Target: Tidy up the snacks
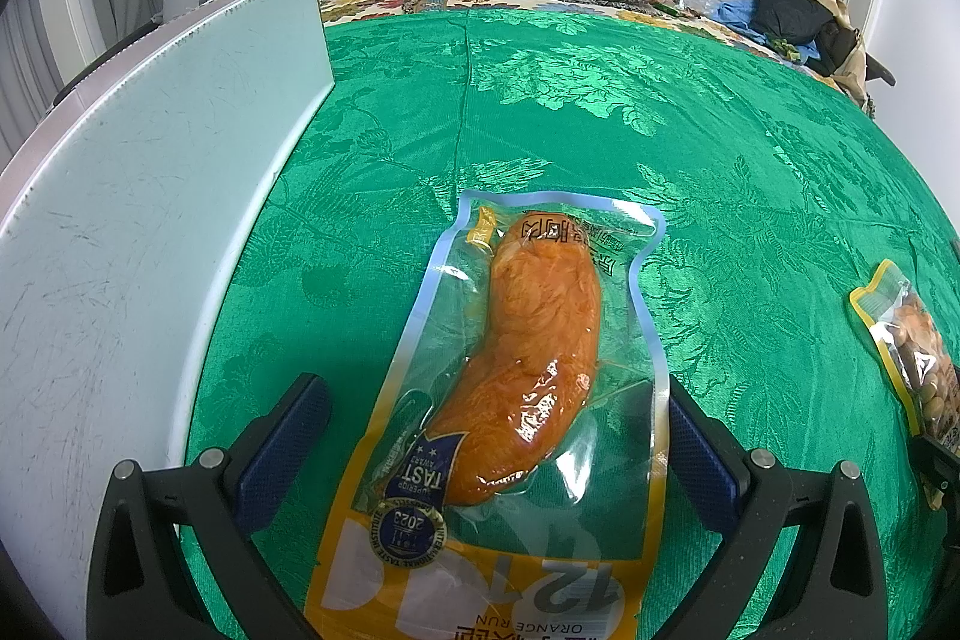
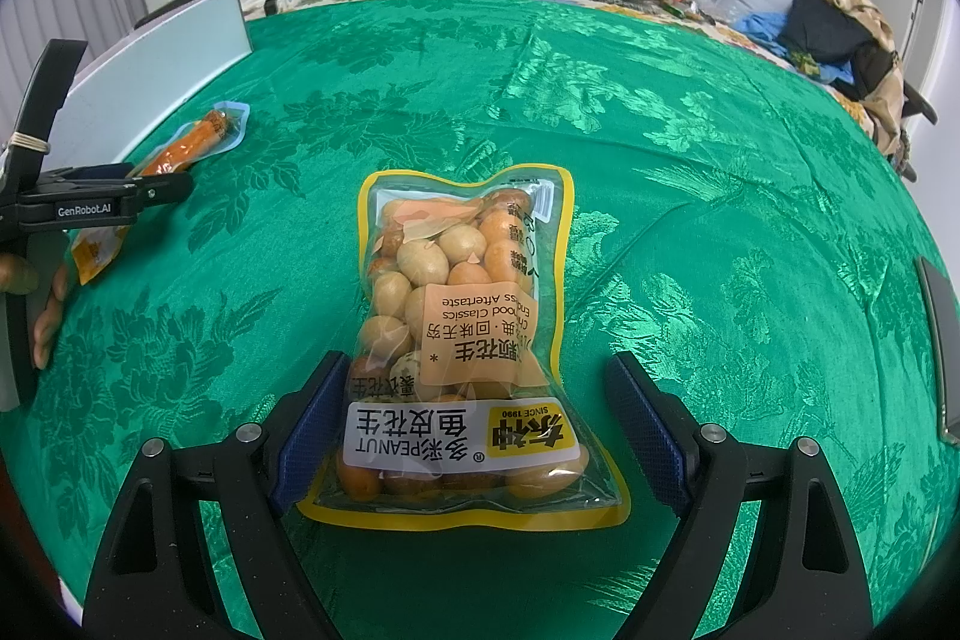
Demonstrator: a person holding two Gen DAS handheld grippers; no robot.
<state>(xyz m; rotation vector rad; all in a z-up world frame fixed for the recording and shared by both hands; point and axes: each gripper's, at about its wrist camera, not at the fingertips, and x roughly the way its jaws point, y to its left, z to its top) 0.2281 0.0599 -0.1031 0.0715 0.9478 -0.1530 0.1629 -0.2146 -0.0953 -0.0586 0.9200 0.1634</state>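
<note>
I am holding my left tongs spread wide around the chicken pouch, and my right tongs are gaping around the peanut bag, both lying on the green tabletop.

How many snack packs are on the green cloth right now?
2. The orange meat pack lies between the open left gripper fingers, near the white board. The peanut pack lies between the open right gripper fingers. Others may be out of view.
</note>
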